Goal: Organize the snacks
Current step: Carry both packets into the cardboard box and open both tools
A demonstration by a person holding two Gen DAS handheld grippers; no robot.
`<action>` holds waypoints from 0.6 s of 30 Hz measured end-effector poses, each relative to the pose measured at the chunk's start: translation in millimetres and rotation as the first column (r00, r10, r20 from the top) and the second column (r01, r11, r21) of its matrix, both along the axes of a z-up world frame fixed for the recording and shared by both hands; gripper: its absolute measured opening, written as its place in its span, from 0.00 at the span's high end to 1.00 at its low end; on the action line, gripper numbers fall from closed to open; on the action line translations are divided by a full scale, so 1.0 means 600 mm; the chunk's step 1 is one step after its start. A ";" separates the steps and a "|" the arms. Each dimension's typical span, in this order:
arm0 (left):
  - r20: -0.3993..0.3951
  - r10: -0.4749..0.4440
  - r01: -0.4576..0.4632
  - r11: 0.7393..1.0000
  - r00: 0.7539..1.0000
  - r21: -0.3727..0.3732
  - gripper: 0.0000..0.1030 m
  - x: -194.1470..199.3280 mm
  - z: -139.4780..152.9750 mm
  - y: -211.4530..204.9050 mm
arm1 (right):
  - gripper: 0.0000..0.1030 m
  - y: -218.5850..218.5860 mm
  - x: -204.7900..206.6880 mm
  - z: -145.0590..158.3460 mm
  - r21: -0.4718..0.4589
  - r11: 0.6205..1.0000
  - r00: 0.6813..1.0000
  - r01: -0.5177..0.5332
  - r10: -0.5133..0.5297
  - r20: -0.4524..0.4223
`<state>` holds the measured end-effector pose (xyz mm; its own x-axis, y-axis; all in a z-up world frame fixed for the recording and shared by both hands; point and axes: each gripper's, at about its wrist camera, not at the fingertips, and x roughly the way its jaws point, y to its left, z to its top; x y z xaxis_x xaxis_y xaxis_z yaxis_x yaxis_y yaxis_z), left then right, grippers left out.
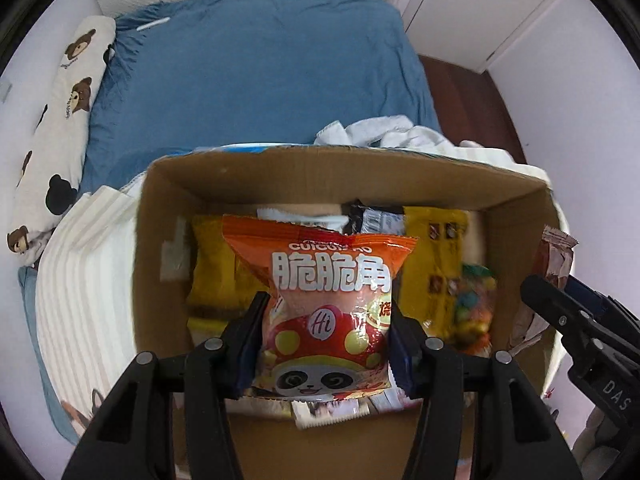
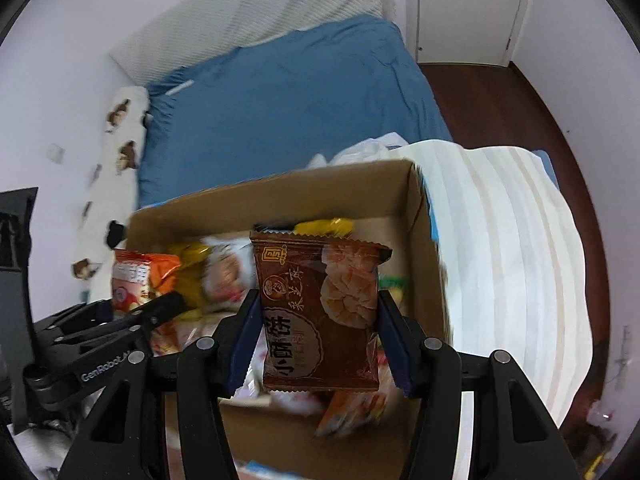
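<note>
My left gripper (image 1: 326, 312) is shut on an orange snack bag with a panda (image 1: 326, 304) and holds it upright over an open cardboard box (image 1: 360, 168). The box holds several snack packs, among them yellow ones (image 1: 434, 264) and a colourful candy bag (image 1: 474, 308). My right gripper (image 2: 318, 312) is shut on a brown pastry packet (image 2: 320, 312) over the same box (image 2: 280, 188). The right gripper also shows at the right edge of the left wrist view (image 1: 568, 308). The orange bag shows at left in the right wrist view (image 2: 138, 276).
The box stands on a bed with a blue sheet (image 1: 260, 68) and a white striped blanket (image 2: 500, 240). A bear-print pillow (image 1: 60, 128) lies at the left. Dark wooden floor (image 2: 500, 100) and white cupboard doors (image 2: 460, 8) are at the right.
</note>
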<state>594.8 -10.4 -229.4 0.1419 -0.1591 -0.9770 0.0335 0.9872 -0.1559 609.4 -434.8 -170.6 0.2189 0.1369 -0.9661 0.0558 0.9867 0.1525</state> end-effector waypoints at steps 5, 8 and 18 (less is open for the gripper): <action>-0.032 0.014 -0.014 1.000 0.999 -0.002 0.50 0.034 -0.028 -0.004 | 0.43 -0.007 0.047 -0.058 -0.034 0.999 0.998 0.009 -0.012 -0.064; -0.020 0.020 -0.020 1.000 1.000 0.004 0.30 0.042 -0.025 -0.003 | 0.36 -0.012 0.065 -0.090 -0.027 1.000 0.992 0.016 -0.019 -0.121; 0.007 0.039 -0.038 0.999 0.999 -0.005 0.10 0.035 -0.009 0.001 | 0.07 0.001 0.062 -0.106 -0.037 0.999 0.992 -0.019 0.014 -0.128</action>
<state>615.9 -9.6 -234.6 0.1551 -0.1577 -0.9752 -0.0033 0.9871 -0.1601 646.6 -434.3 -234.4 0.0912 0.1020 -0.9906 0.0562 0.9926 0.1074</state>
